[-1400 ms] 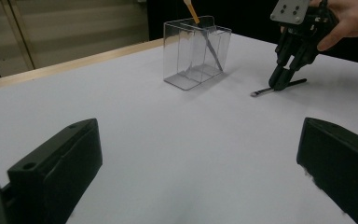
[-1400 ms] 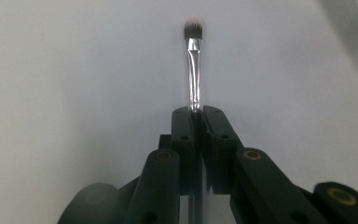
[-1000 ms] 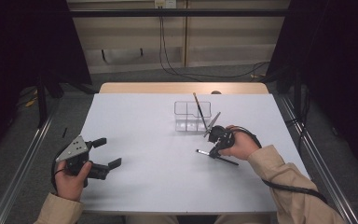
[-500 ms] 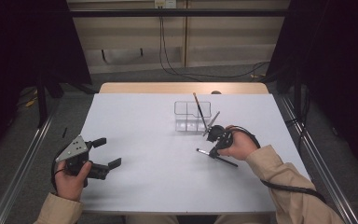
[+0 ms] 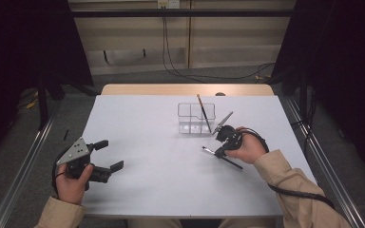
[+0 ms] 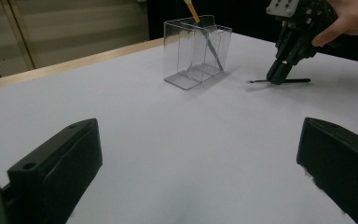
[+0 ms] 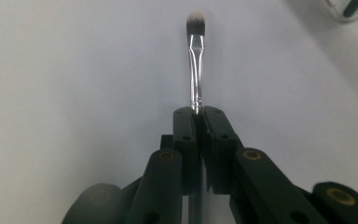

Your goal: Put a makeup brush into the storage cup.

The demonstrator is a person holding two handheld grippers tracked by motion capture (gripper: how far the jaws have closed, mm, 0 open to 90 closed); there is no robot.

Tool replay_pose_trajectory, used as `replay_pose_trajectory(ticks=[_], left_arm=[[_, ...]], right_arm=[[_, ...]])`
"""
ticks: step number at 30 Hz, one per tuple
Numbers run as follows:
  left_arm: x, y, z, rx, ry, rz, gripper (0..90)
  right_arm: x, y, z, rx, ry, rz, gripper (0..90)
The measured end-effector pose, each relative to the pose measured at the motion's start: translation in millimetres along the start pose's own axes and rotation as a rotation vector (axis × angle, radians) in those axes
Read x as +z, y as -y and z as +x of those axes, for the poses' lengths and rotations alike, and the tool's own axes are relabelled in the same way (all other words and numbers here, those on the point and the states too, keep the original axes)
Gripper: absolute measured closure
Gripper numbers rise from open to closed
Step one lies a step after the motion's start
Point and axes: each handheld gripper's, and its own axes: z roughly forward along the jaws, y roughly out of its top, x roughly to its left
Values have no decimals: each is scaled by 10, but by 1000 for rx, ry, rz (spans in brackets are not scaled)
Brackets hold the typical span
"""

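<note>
Brush pinched on the counter's right half

Brush lies flat on the white counter, right of centre and nearer the right edge than the left, with its bristle end towards the middle. The right claw has its jaws closed on the handle just behind the metal ferrule; in the right gripper view the pads meet around the brush, whose pale tip points away over bare surface.

Just beyond it, towards the far edge, stands a clear divided organizer with another brush leaning in it, its orange end sticking up above the rim. The gap between the organizer and the right claw is small, so room is tight on that side.

The left claw sits near the front left corner, jaws spread wide with nothing between them. From it, in the left gripper view, open counter stretches to the organizer and the right claw. The centre and front stretch are unobstructed
</note>
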Motion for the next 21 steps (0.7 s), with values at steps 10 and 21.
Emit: replay_pose_trajectory(ticks=[10, 21], left_arm=[[2, 1, -1, 1, -2, 2, 0], [3, 1, 0, 1, -2, 0, 1]], right_arm=[[-166, 43, -48, 71, -2, -194, 849], [-275, 102, -78, 117, 9, -400, 848]])
